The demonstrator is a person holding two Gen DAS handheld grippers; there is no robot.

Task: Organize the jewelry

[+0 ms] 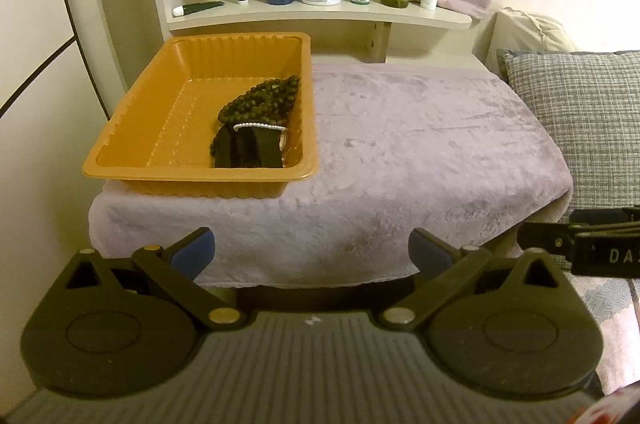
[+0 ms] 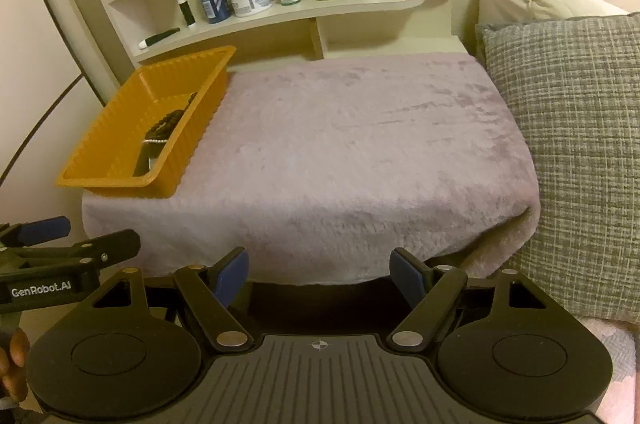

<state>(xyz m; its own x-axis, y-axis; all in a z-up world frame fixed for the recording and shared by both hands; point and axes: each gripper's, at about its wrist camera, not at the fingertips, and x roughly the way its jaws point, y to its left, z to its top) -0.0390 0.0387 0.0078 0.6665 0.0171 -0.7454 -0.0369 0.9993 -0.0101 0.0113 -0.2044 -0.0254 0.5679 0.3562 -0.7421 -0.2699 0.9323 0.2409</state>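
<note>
Dark bead necklace (image 1: 260,100), pearl strand (image 1: 260,125), piled in orange tray (image 1: 160,128)

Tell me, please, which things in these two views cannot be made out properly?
- Dark strap in the orange tray: left wrist view, its face is under the beads; watch or band, unclear.
- Same jewelry, right wrist view: the tray's near wall hides most of it.
- Bottle labels on the shelf: too small and blurred in both views.
- Right gripper, left wrist view: cut off by the right edge.
</note>
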